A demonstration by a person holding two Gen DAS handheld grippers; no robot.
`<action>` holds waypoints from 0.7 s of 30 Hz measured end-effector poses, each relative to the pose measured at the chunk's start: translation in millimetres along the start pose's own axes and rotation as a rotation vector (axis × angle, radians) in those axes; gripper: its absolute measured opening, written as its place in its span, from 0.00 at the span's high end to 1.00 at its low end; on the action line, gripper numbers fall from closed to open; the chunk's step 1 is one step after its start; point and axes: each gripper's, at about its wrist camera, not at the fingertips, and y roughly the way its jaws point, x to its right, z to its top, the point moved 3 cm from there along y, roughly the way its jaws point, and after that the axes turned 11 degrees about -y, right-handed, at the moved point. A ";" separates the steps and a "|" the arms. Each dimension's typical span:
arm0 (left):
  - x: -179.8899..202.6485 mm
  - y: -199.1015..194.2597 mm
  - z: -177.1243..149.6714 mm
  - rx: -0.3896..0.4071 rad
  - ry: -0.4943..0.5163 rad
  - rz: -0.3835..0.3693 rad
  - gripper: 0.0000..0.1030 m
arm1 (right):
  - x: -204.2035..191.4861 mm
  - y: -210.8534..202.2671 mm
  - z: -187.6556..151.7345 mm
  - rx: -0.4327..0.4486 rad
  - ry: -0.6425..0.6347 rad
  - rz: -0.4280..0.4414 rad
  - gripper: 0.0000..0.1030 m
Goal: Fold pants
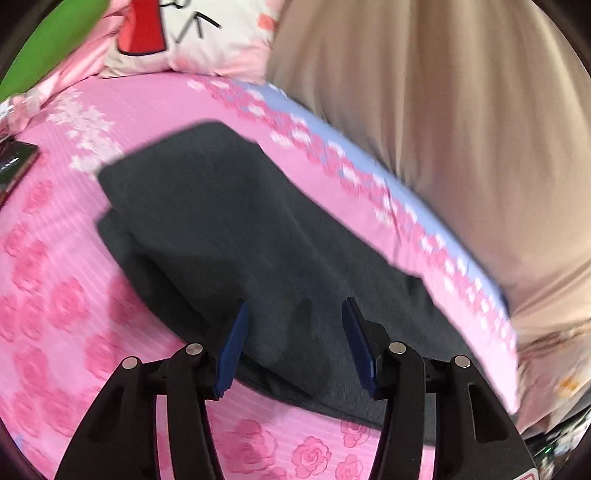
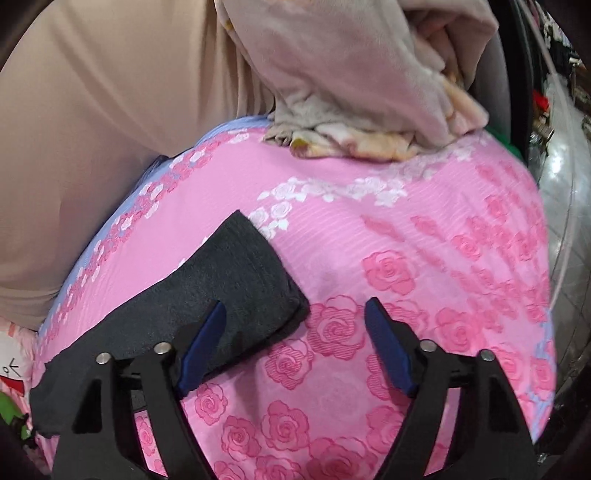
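Dark grey pants (image 1: 229,229) lie flat on a pink rose-print bed sheet (image 1: 55,295), folded over so a second layer shows along the left edge. My left gripper (image 1: 295,317) is open and empty, its blue pads just above the near edge of the pants. In the right wrist view one end of the pants (image 2: 236,280) lies at the lower left. My right gripper (image 2: 295,317) is open and empty above the sheet (image 2: 406,240), its left pad over the corner of the pants.
A beige curtain (image 1: 461,129) hangs along the far side of the bed. A cartoon pillow (image 1: 192,33) lies at the head. A dark flat object (image 1: 14,166) sits at the left edge. A crumpled beige blanket (image 2: 369,92) lies on the bed.
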 end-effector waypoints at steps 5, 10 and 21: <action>25.3 17.7 -25.8 0.043 0.167 0.138 0.48 | -16.8 16.1 6.8 -0.033 -0.032 0.025 0.92; 38.9 25.3 -39.3 0.078 0.275 0.199 0.31 | -75.7 -22.4 30.8 0.088 -0.035 0.240 0.92; 31.3 16.6 -38.5 0.087 0.232 0.126 0.21 | -416.8 -10.1 -68.3 -0.132 -0.598 0.688 0.53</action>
